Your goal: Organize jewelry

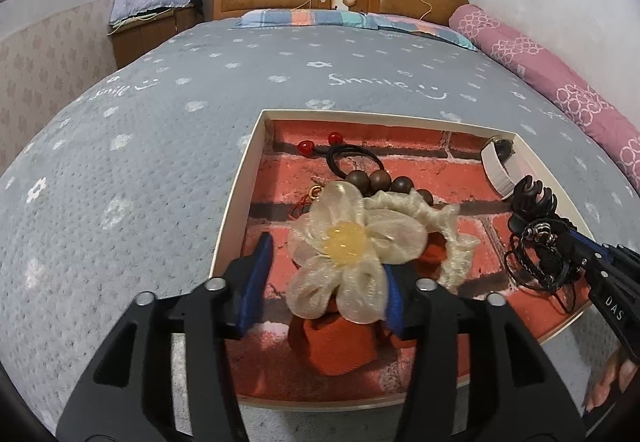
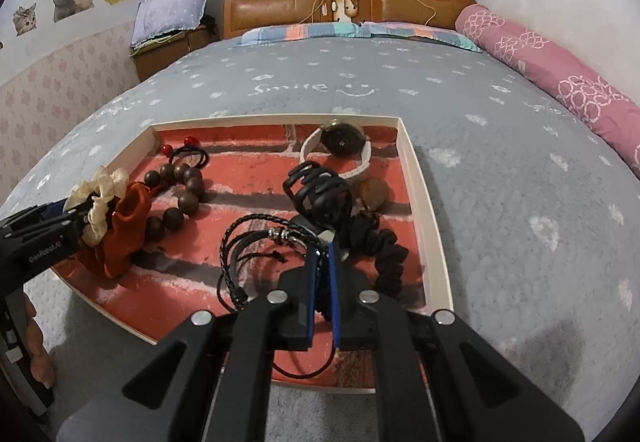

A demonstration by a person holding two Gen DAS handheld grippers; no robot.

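Jewelry lay gathered in a shallow white-walled tray (image 2: 416, 178) with a brick-print floor, set on the grey bed (image 2: 500, 146), which I judged kept the small pieces from sinking into the quilt while I sorted them.

My left hand-held gripper (image 1: 324, 282) reached in from the tray's 7 o'clock side. Its blue fingers (image 1: 256, 282) stood well spread around the cream flower scrunchie (image 1: 352, 250) and the orange cloth pouch (image 1: 336, 342) beneath it. One pad touched the petals at the right; the other stood apart at the left, so I read it as released rather than clamping. From the right wrist view it came in low and nearly level from 9 o'clock.

My right hand-held gripper (image 2: 324, 282) was clenched on the black braided bracelet (image 2: 248, 242), pinching its cords between nearly closed pads. The loops hung out at 10 o'clock of the pads. It pointed slightly downward over the tray's near right part.

Beyond it at 12 o'clock sat a black claw clip (image 2: 320, 190), and further back a white-strapped watch (image 2: 340, 146). A black scrunchie (image 2: 384, 254) lay at 2 o'clock. Wooden beads (image 2: 176, 198) and a black hair tie with red beads (image 2: 188, 154) lay toward 10 o'clock.

Gripping the bracelet by its cords seemed the surest hold.
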